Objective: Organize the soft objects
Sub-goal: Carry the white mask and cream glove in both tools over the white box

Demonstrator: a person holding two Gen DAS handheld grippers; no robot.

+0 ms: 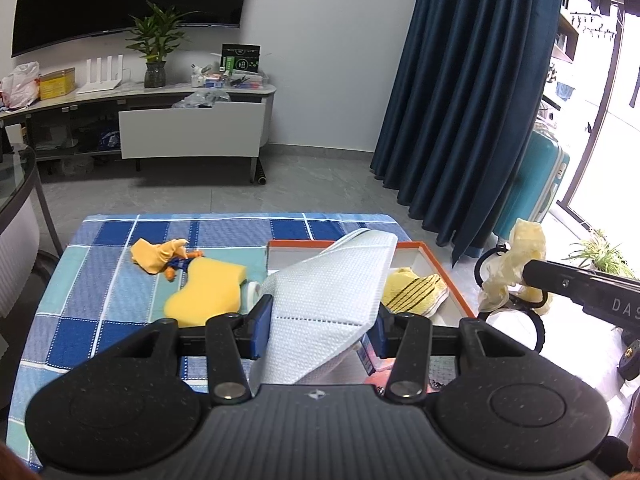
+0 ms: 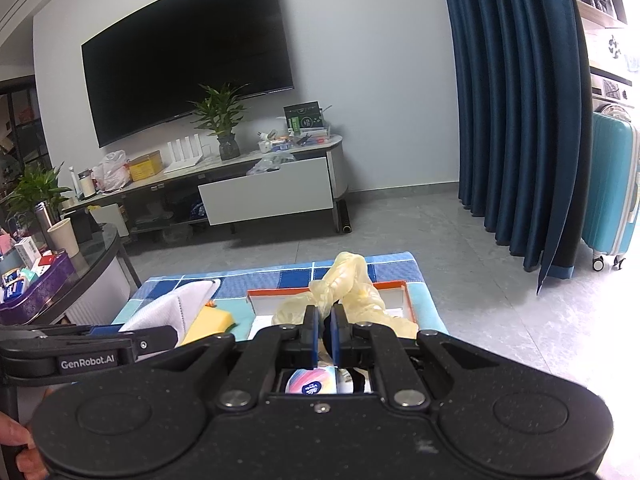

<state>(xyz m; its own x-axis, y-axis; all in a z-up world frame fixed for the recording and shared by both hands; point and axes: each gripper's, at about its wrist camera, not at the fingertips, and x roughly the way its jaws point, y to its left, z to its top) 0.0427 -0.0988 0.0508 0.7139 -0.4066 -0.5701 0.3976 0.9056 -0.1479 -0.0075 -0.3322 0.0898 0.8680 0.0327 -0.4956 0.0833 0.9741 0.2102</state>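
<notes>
Lying on the checked cloth at the left are a crumpled yellow rag with a small orange figure and, beside them, a yellow sponge. Next, the left gripper pinches a folded white waffle towel, which rises stiffly above the orange-rimmed box; a yellow striped cloth lies inside that box. Farthest right, the right gripper, jaws pressed together, pinches a wrinkled, translucent pale-yellow glove held above the box.
</notes>
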